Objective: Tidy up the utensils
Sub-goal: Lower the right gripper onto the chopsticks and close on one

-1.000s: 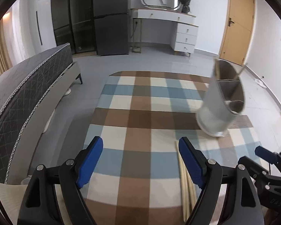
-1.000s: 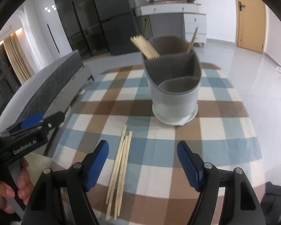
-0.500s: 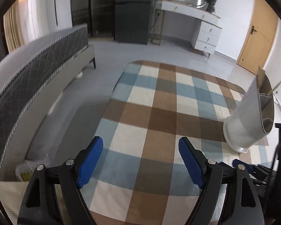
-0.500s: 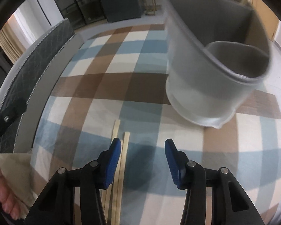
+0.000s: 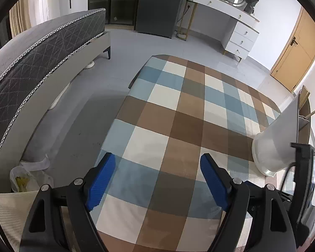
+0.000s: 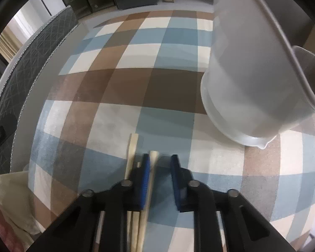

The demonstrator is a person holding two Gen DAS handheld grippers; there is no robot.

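Observation:
Several wooden chopsticks lie on the checked tablecloth (image 6: 119,84) under my right gripper (image 6: 160,157). Its jaws are closing and a gap still shows between the blue pads. One chopstick (image 6: 151,172) lies between them against the left pad, clear of the right pad. Another chopstick (image 6: 132,147) lies just outside to the left. The grey divided utensil holder (image 6: 252,73) stands to the upper right, and the holder (image 5: 279,138) shows chopsticks sticking out in the left wrist view. My left gripper (image 5: 157,157) hangs open over bare cloth with nothing between its fingers.
A grey bed (image 5: 42,58) runs along the table's left side, with a plastic bag (image 5: 29,176) on the floor beside it. The table's left edge (image 5: 113,113) drops to the floor. A white dresser (image 5: 237,33) and a wooden door (image 5: 294,56) stand far back.
My right gripper has come down over the chopsticks and narrowed its jaws around one. The left gripper has swung left, so the holder has slid to the right edge of its view.

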